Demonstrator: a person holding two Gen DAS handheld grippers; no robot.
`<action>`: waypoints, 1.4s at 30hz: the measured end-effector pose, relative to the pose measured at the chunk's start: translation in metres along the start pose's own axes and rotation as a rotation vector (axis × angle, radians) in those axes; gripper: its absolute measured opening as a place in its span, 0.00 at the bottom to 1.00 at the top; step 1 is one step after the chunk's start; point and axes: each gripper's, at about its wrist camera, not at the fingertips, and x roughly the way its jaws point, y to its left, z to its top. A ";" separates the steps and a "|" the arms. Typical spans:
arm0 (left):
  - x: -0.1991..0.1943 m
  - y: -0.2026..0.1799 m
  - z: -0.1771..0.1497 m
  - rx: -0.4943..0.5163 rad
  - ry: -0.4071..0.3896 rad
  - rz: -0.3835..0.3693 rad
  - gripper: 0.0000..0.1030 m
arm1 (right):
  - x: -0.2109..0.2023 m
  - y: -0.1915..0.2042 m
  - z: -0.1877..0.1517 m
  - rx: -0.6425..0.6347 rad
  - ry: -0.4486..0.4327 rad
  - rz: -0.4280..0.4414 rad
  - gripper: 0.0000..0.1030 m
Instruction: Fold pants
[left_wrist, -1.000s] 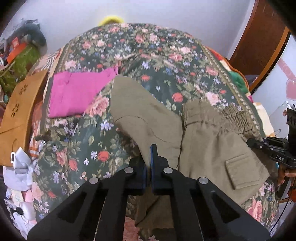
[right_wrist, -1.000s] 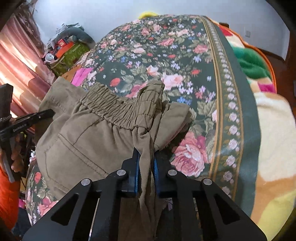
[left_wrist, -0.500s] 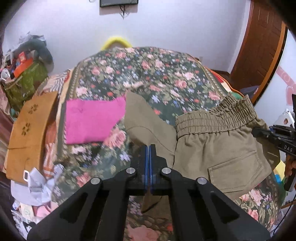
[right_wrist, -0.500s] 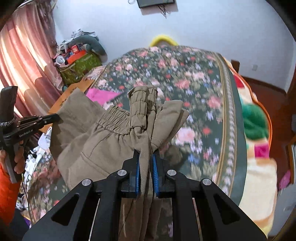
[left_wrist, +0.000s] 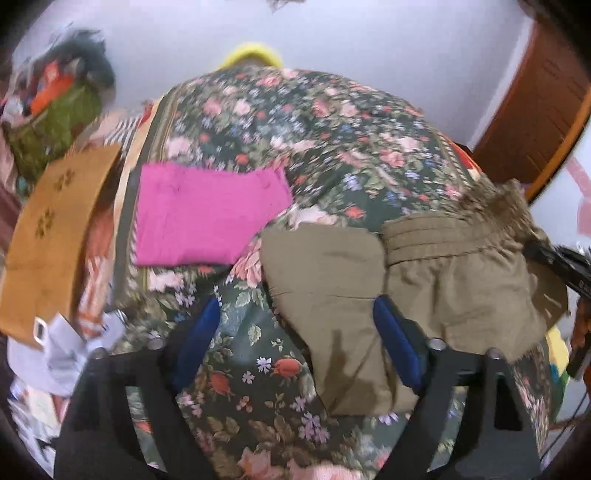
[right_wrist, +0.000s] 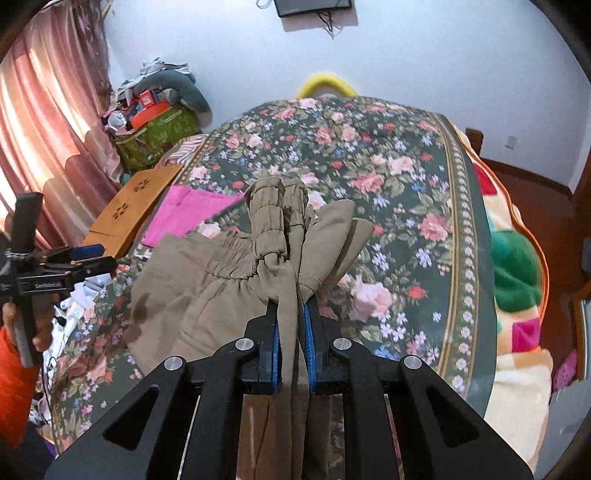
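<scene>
The olive-khaki pants (left_wrist: 436, 280) lie partly on the floral bedspread (left_wrist: 332, 122). In the left wrist view my left gripper (left_wrist: 295, 332) is open, its blue pads wide apart over a pant leg, holding nothing. In the right wrist view my right gripper (right_wrist: 292, 332) is shut on the bunched waistband of the pants (right_wrist: 273, 236) and holds it lifted above the bed. The left gripper (right_wrist: 85, 258) shows at the left edge there, open. The right gripper (left_wrist: 554, 258) shows at the right edge of the left wrist view.
A folded pink garment (left_wrist: 207, 214) lies on the bed to the left of the pants. A brown wooden board (left_wrist: 55, 229) and a clothes pile (left_wrist: 55, 110) stand left of the bed. A door (left_wrist: 535, 103) is at the right. Green and patterned blankets (right_wrist: 517, 273) lie at the bed's right edge.
My left gripper has opened and let go of the pant leg, which has dropped onto the bed. My right gripper stays shut on the waistband and holds it raised.
</scene>
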 end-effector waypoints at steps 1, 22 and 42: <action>0.012 0.001 -0.002 -0.005 0.032 -0.001 0.83 | 0.001 -0.003 -0.003 0.002 0.007 -0.001 0.09; 0.088 -0.015 0.015 -0.144 0.188 -0.176 0.15 | 0.006 -0.019 -0.023 -0.036 0.023 0.032 0.09; -0.013 0.026 0.083 -0.120 -0.106 0.023 0.08 | 0.031 0.045 0.058 -0.166 -0.092 0.072 0.06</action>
